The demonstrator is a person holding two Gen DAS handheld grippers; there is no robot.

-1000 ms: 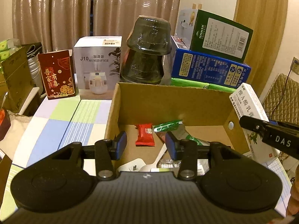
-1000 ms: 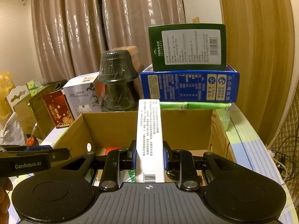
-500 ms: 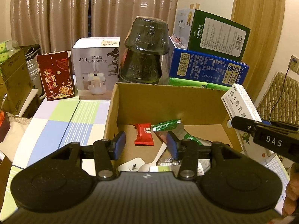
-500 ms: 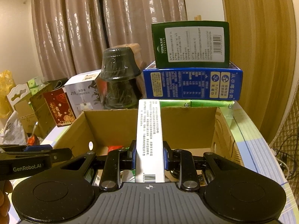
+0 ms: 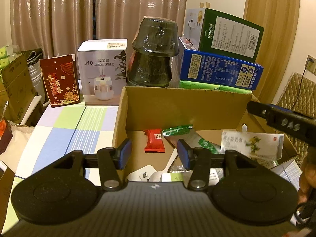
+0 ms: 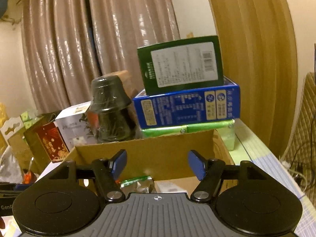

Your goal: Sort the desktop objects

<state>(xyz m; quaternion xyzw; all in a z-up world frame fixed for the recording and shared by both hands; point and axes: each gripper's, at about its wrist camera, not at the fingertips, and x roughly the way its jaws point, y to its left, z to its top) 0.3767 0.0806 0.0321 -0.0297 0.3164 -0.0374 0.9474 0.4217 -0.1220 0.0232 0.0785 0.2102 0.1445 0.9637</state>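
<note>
Right hand-held gripper (image 6: 157,165) opening, empty; medicine box (image 5: 251,145) lies flat, lengthwise left-right.

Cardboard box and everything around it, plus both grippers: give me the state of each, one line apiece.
cardboard box: open-topped, partly filled.
white medicine box: lying in the cardboard box, released.
red candy packet: sealed, flat on the box floor.
right gripper: jaws opening, nothing between them.
left gripper: jaws opening, nothing between them.
dark bowls: upside down, stacked, wrapped.
green box: closed, atop the blue box.
</note>
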